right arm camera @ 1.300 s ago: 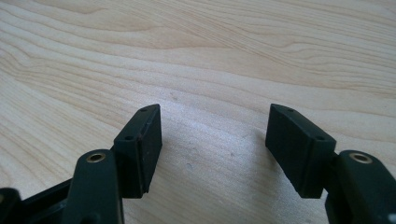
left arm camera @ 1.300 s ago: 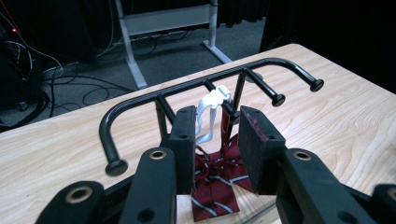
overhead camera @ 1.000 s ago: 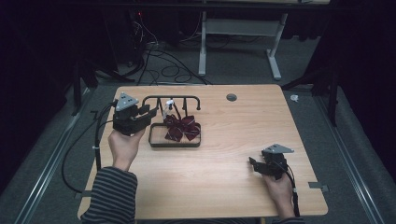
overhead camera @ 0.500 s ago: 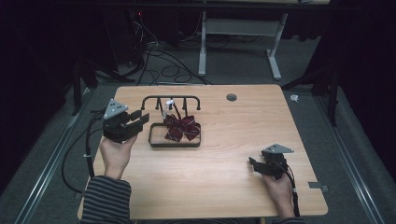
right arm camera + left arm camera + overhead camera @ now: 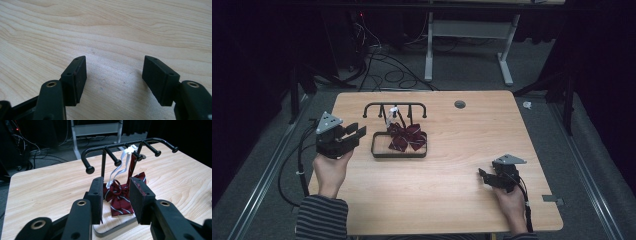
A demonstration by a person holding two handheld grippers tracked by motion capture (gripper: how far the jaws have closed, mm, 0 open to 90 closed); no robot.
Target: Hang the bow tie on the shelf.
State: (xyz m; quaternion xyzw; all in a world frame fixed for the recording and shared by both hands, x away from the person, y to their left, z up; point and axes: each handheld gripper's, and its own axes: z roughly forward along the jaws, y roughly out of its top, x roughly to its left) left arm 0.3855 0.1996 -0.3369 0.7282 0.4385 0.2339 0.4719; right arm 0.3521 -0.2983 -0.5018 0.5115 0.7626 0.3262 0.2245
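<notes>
Now, bow tie (image 5: pixel 119 195): hanging soft, light, floppy; gripping best at knot.
Left hand-held gripper (image 5: pixel 354 135): gaping, empty.
Right hand-held gripper (image 5: pixel 482 176): gaping, empty.

Bow tie (image 5: pixel 120 197): maroon, pale stripes, white strap; hanging from rack (image 5: pixel 130 146) peg, just beyond left gripper (image 5: pixel 115 200).
</notes>
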